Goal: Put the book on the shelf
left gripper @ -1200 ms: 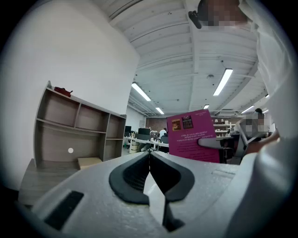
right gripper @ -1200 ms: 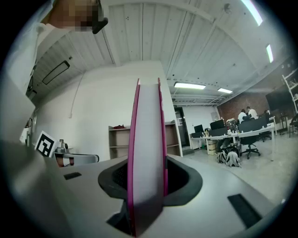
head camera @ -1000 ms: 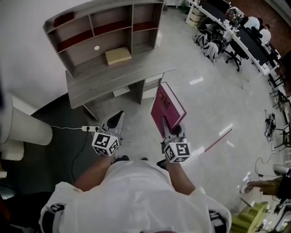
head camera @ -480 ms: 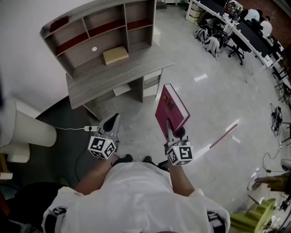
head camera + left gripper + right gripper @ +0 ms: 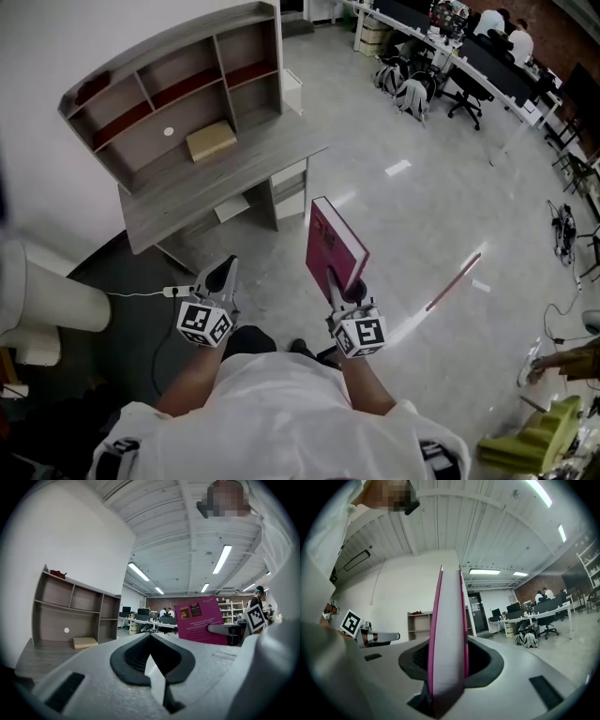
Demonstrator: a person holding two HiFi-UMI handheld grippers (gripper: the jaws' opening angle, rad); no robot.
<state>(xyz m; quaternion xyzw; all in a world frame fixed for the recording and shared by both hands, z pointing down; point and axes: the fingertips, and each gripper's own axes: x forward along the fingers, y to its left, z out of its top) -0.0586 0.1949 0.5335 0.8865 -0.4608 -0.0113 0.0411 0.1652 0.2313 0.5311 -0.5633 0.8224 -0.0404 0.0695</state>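
Head view, left to right: one shelf unit (image 5: 141,89) holding one tan box (image 5: 210,141) stands on one desk (image 5: 220,183). There are two grippers. The left gripper (image 5: 228,266) has its jaws together on nothing. The right gripper (image 5: 330,277) has its jaws clamped on one magenta book (image 5: 334,244), held on edge above the floor (image 5: 422,234), well apart from the shelf unit.

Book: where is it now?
Head view, right of centre: the book stands on edge, clamped in the right tongs, over floor, apart from the desk and shelf.
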